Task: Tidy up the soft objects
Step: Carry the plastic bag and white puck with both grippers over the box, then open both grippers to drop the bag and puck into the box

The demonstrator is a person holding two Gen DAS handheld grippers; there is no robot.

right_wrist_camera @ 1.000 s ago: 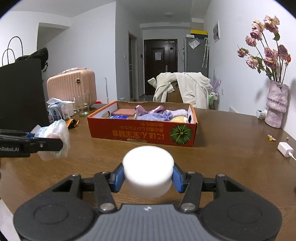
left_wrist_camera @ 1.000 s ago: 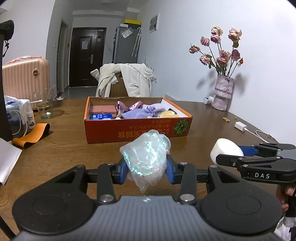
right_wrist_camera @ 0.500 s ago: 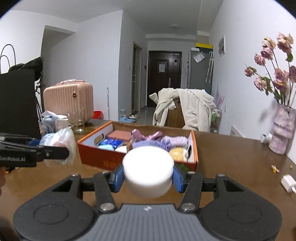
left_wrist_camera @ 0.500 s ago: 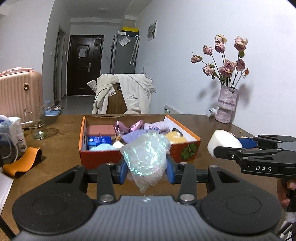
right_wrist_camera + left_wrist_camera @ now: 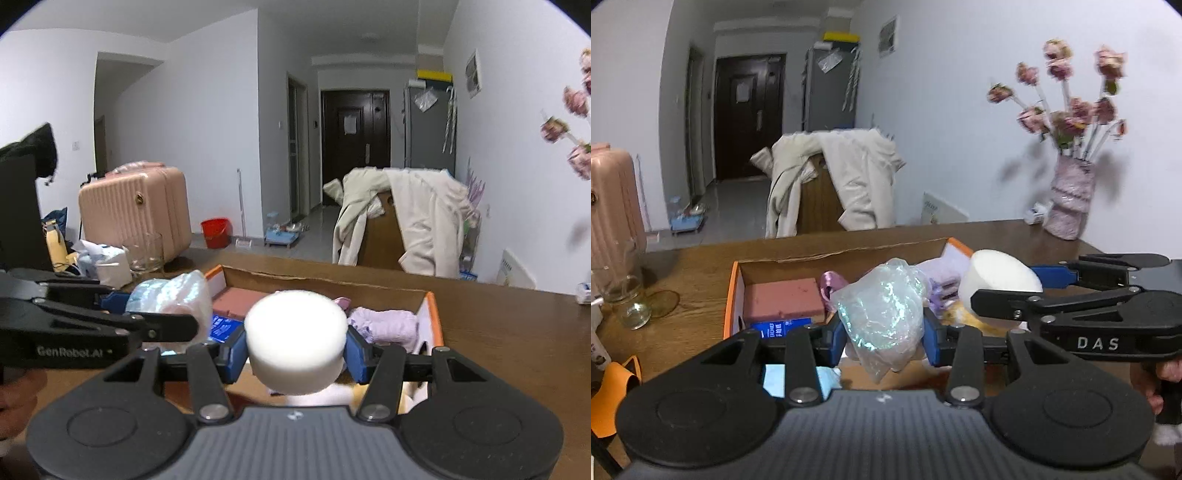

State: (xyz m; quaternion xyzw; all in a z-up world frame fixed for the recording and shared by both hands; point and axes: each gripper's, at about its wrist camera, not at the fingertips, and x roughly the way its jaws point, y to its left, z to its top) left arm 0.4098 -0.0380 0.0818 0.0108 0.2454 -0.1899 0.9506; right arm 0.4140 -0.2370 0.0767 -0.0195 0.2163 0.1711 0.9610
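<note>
Both tools are clenched: my left tool on a crinkled clear plastic bag, my right tool on a white round foam puck, over the near edge of the orange cardboard box. Letting go now, I judge the light bag could land on the brown wooden table.

Both my wrist views were dim and cool, lit indoors from overhead; source not visible. Heavy fisheye bend, black vignette in the corners at 1 and 11 o'clock. Flowers at 2 o'clock in my left view were motion-smeared, throwing soft blurred shadows on the wall. White foam puck in my right view was near blown out, no surface detail. Crinkled plastic bag showed iridescent glare. Doorway sat dark.
</note>
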